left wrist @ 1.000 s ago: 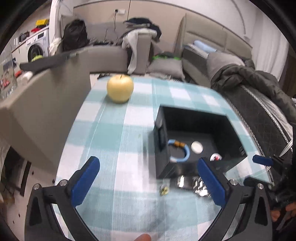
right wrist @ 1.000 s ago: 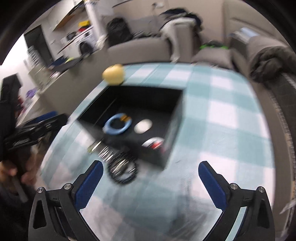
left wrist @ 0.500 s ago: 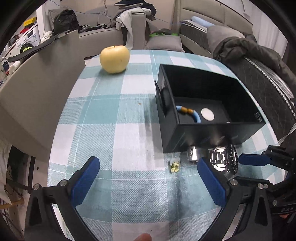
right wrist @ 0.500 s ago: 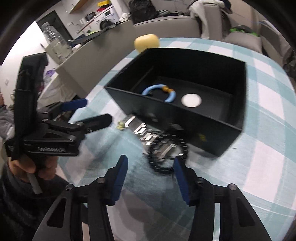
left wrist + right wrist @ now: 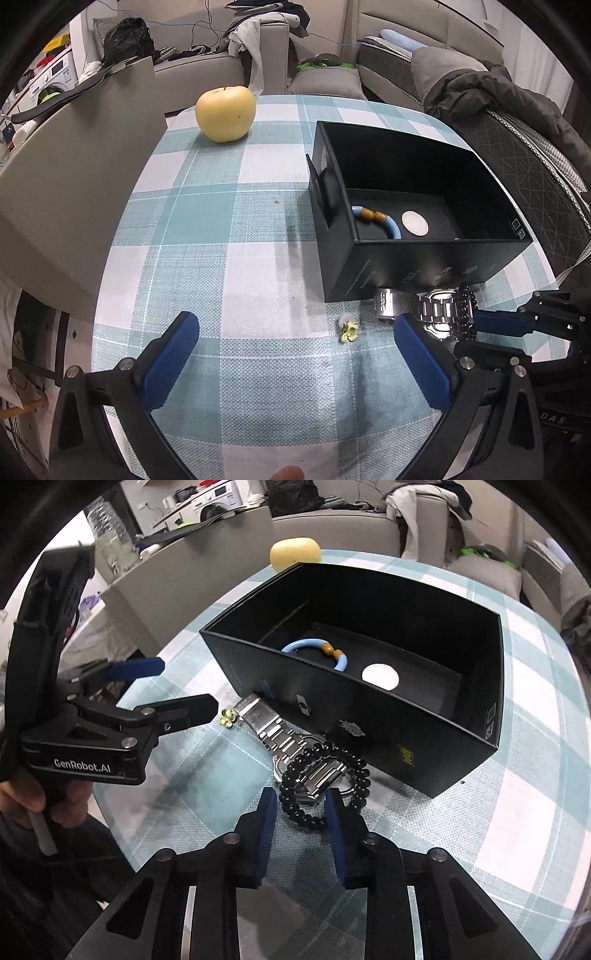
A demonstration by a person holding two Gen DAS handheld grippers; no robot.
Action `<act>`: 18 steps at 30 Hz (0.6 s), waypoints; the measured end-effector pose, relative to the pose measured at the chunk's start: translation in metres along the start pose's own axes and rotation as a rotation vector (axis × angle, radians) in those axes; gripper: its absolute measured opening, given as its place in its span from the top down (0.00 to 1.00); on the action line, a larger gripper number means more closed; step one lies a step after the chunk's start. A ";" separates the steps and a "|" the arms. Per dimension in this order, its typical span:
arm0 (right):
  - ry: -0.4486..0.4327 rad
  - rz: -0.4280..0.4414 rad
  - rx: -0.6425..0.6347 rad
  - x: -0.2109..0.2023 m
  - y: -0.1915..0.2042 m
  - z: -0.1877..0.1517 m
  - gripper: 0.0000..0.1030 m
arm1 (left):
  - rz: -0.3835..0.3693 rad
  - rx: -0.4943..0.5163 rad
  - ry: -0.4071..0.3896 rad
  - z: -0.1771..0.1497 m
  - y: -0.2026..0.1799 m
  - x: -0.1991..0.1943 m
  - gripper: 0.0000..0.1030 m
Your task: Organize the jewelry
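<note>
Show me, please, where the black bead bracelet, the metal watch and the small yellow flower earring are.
Bead bracelet (image 5: 295, 811): right wrist view, on its near beads.
Watch (image 5: 271, 731): right wrist view, on the band's links.
Earring (image 5: 348, 327): left wrist view, on its middle.

A second ago the right gripper (image 5: 300, 818) stood wide open above the surface; its jaws have since narrowed sharply and are closing around the near loop of the black bead bracelet (image 5: 325, 782) and the steel watch (image 5: 295, 751), pads not yet pressing. Both grippers have come lower, so the black box (image 5: 417, 221) looms larger in the left gripper (image 5: 295, 354) view.
</note>
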State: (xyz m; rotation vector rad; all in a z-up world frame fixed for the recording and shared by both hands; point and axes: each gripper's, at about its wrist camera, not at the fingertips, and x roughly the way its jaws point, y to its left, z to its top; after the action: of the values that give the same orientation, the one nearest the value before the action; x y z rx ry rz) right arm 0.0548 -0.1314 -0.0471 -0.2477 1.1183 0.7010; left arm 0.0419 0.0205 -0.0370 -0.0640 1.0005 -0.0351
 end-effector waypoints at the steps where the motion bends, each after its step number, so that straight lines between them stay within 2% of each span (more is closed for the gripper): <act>1: 0.001 -0.005 -0.008 0.000 0.001 0.001 0.75 | 0.002 0.000 0.002 0.000 0.000 0.001 0.01; 18: 0.012 -0.038 -0.034 0.007 0.006 0.003 0.75 | 0.011 0.001 0.023 -0.001 -0.004 0.005 0.01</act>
State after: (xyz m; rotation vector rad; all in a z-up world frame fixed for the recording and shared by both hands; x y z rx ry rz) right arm 0.0549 -0.1224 -0.0507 -0.3015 1.1110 0.6856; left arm 0.0440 0.0167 -0.0413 -0.0570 1.0237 -0.0262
